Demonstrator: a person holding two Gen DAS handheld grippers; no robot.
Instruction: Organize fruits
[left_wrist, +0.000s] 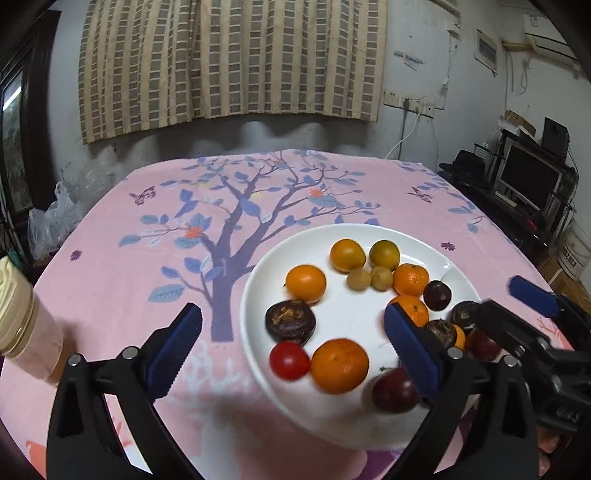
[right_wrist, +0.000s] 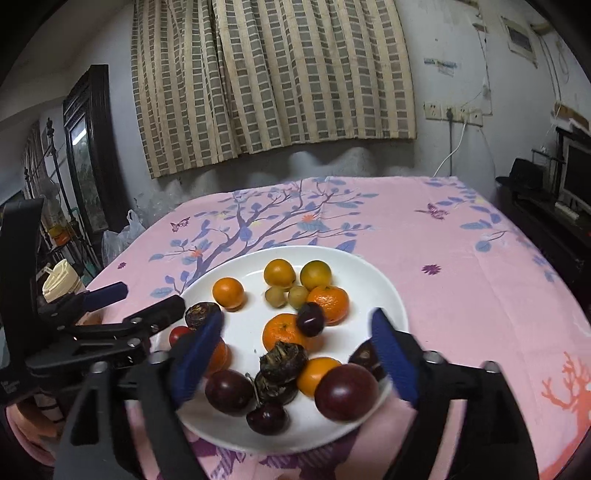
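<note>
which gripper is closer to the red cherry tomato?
Left. The left gripper is open over the plate's near-left part, the tomato between its fingers. The right gripper is open over the near-right fruit; there the tomato lies beyond its left finger.

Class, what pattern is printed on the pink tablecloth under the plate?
A purple tree with blue leaves and butterflies on the tablecloth, clearest in the left wrist view.

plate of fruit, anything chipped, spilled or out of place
Nothing spilled: all the fruit sits on the plate. One oddity: a dark line on its rim, possibly a crack or chip. Both grippers are open.
</note>
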